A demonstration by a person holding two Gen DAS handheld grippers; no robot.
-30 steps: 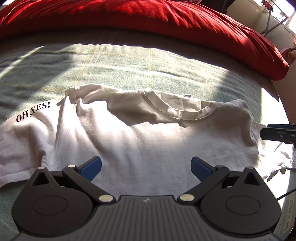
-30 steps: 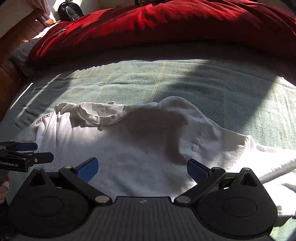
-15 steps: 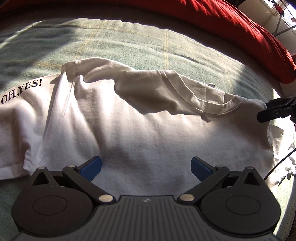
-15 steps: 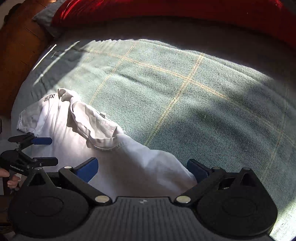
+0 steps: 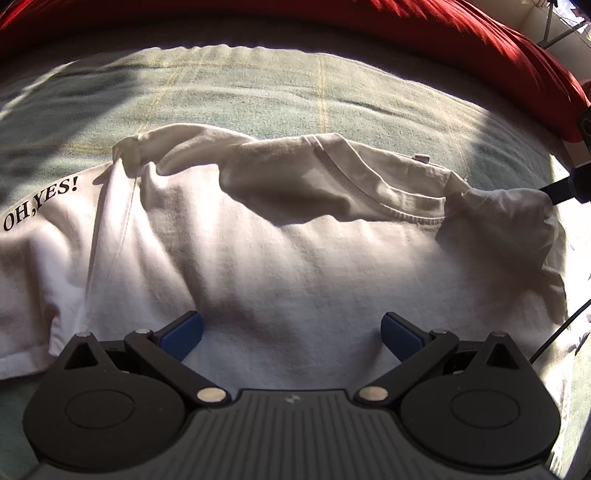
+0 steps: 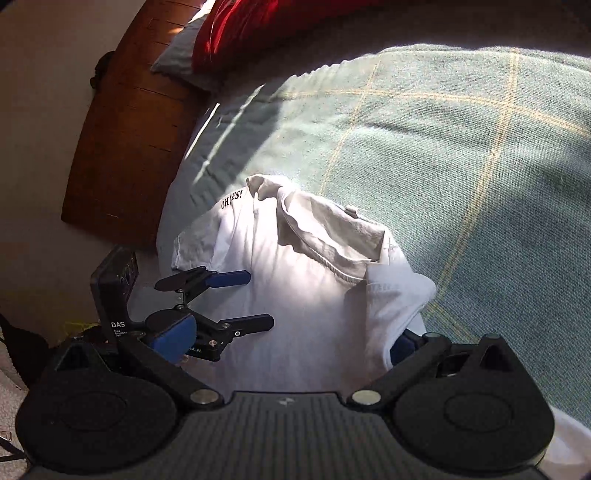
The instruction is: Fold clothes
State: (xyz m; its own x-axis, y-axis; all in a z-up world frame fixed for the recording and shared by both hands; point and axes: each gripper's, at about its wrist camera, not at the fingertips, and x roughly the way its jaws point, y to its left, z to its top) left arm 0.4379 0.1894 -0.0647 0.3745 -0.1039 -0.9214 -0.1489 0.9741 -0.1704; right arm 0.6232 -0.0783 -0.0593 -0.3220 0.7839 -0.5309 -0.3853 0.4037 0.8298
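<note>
A white T-shirt (image 5: 295, 258) lies spread on a green checked blanket (image 5: 332, 92), neck band away from me and the print "OH,YES!" (image 5: 40, 203) on its left part. My left gripper (image 5: 291, 328) hovers open low over the shirt's near half, with nothing between its pads. In the right wrist view the T-shirt (image 6: 295, 295) has its right shoulder doubled over toward the middle. My right gripper (image 6: 288, 341) is open at that folded edge, and cloth rests against its right pad. The left gripper (image 6: 255, 299) shows there too, fingers apart above the shirt's left side.
A red duvet (image 5: 406, 33) runs along the far side of the bed. A wooden bed board (image 6: 122, 129) and a grey pillow (image 6: 181, 62) sit at the left. Green blanket (image 6: 461, 166) stretches right of the shirt. A cable (image 5: 554, 332) hangs at the right edge.
My right gripper swung around to the shirt's right end and the right shoulder now lies folded inward. The left gripper came lower and closer over the shirt, still open.
</note>
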